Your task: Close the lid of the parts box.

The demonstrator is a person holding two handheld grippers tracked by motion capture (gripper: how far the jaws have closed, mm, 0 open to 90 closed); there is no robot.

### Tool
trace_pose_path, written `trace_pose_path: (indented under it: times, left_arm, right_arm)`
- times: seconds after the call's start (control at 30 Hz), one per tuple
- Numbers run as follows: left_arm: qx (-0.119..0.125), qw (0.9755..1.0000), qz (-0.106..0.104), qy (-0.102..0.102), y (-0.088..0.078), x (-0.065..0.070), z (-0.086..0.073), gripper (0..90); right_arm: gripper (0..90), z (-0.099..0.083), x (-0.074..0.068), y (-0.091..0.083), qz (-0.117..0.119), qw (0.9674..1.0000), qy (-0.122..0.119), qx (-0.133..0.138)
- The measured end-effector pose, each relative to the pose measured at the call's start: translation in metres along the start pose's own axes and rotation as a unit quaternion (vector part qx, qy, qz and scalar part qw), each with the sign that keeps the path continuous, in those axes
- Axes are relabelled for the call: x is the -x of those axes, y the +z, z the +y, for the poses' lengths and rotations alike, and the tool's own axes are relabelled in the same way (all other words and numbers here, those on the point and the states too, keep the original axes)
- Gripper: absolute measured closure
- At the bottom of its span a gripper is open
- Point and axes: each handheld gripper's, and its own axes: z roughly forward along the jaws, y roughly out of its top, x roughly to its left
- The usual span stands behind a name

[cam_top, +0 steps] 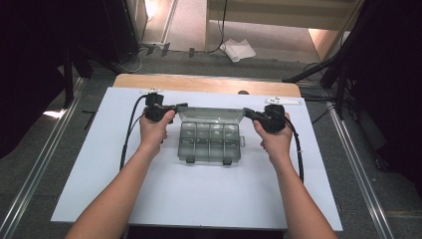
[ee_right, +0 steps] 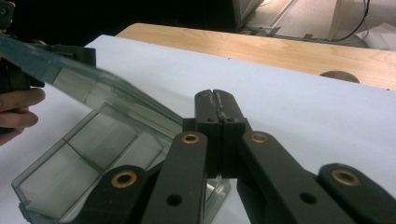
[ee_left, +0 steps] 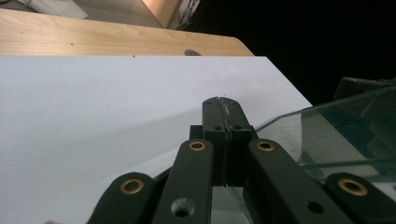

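A clear smoky plastic compartment box [cam_top: 210, 143] sits mid-table on the white sheet, with its lid [cam_top: 211, 114] raised toward the back. My left gripper [cam_top: 182, 105] is at the lid's left corner and my right gripper [cam_top: 245, 112] at its right corner. In the left gripper view the jaws [ee_left: 222, 100] are shut together with nothing between them, and the lid [ee_left: 336, 126] lies just to their right. In the right gripper view the jaws [ee_right: 215, 93] are shut and empty too, beside the tilted lid [ee_right: 70, 74] and the box base [ee_right: 79, 158]. Whether either jaw touches the lid is unclear.
The white sheet [cam_top: 199, 199] covers a wooden table whose bare strip [cam_top: 209, 82] runs along the back, with a small hole [cam_top: 243, 92]. Two small white tags [cam_top: 152, 90] [cam_top: 282, 100] lie near the back corners. Cables trail beside both forearms.
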Motion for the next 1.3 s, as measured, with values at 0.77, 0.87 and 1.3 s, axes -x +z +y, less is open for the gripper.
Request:
trace_pose_path:
  times: [0.77,0.87,1.3]
  left_arm:
    - [0.003,0.9991,0.018,0.037,-0.014,0.016,-0.035,89.6]
    - [0.005,0.9991,0.02,0.038,-0.016,0.018,-0.039,89.6]
    - [0.009,0.9986,0.021,0.048,-0.022,0.024,-0.053,89.6]
  right_arm:
    - [90.0,-0.034,-0.019,-0.013,0.032,0.9993,-0.018,0.013]
    - [90.0,-0.036,-0.022,-0.014,0.033,0.999,-0.025,0.013]
    - [90.0,-0.052,-0.033,-0.013,0.029,0.9986,-0.045,0.001]
